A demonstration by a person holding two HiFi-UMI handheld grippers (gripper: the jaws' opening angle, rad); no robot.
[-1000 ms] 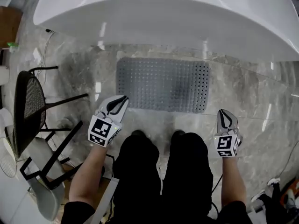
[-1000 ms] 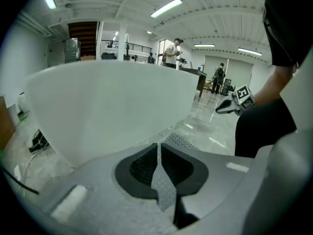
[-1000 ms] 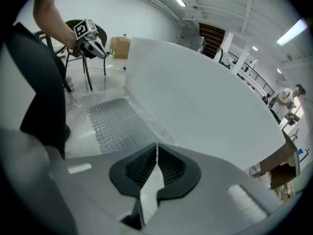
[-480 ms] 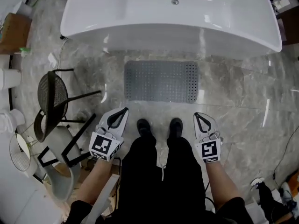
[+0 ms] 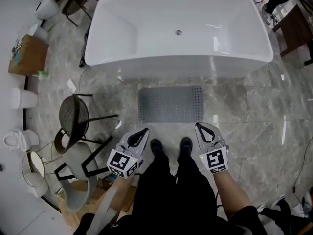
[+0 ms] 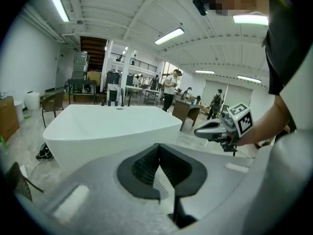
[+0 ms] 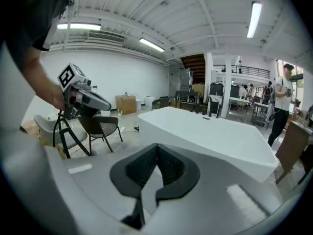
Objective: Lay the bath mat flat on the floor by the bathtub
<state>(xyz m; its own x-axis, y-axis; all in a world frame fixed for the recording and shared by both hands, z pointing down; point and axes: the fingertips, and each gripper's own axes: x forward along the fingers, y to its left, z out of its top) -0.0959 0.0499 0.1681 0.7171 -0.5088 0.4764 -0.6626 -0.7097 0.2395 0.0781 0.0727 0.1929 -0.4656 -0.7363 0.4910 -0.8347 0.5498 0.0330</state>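
The grey perforated bath mat [image 5: 170,104] lies flat on the marble floor right in front of the white bathtub [image 5: 178,31]. My left gripper [image 5: 145,130] hangs well above the floor, near the person's left shoe, shut with nothing in it. My right gripper [image 5: 198,125] is level with it on the other side, also shut and empty. In the left gripper view the tub [image 6: 105,129] stands ahead and the right gripper [image 6: 198,131] shows at right. In the right gripper view the tub [image 7: 210,131] is ahead and the left gripper [image 7: 120,107] shows at left.
Black-framed chairs [image 5: 73,116] and a grey seat [image 5: 78,177] stand at left. A cardboard box [image 5: 27,55], white buckets [image 5: 22,98] and a cable lie along the left wall. A brown table [image 5: 293,28] is at right. The person's shoes [image 5: 170,146] are just short of the mat.
Both grippers rose from floor level to standing height, away from the mat, and their jaws closed fully. The head view pulled back, so the whole tub now shows.
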